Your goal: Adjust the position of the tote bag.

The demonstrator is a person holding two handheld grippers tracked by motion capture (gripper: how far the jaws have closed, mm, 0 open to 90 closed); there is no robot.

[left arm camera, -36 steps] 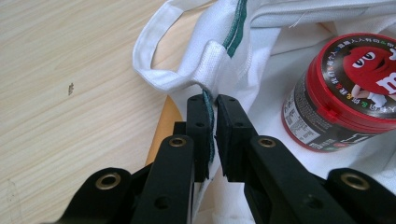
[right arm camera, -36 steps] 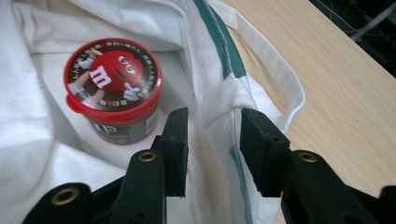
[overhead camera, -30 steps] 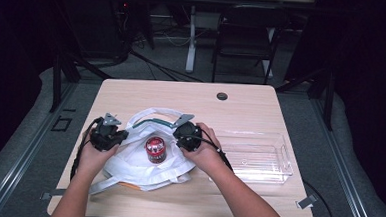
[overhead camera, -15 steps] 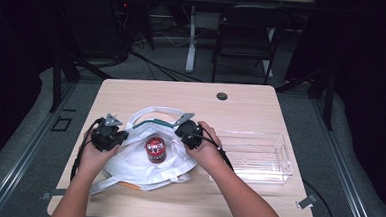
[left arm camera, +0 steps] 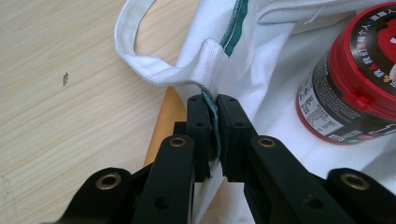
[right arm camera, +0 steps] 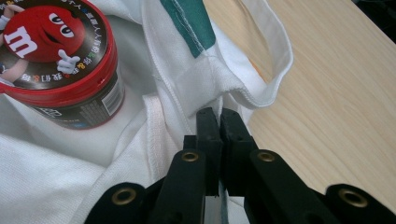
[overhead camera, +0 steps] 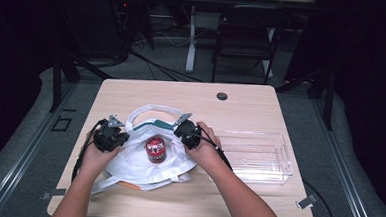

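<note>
While both hands sit low over the tabletop (overhead camera: 261,104), each gripper is pinching the rim of a white cloth bag (overhead camera: 138,160) that's spread out near the person's edge. The left gripper (left arm camera: 213,109) is clamped on the bag's edge right below where a handle loop is sewn on; you can see a thin strip of teal-trimmed fabric squeezed between its two black jaws. The right gripper (right arm camera: 219,119) has just finished closing, and its jaws now meet on the bag's hem on the opposite side, again just under a handle attachment with a green stripe running up from it.

From the high view, the left gripper (overhead camera: 108,134) and right gripper (overhead camera: 187,129) hold the bag's mouth on either side, and a red-lidded candy jar (overhead camera: 155,149) stands between them, on the white fabric. In the left gripper view the jar (left arm camera: 352,74) is upright and off to the side, not touching the jaws. The right gripper view shows its lid (right arm camera: 49,42) with a red cartoon candy character printed on top.

Off to the person's right there's a clear plastic tray (overhead camera: 253,156) on the tabletop, just beside the bag.
</note>
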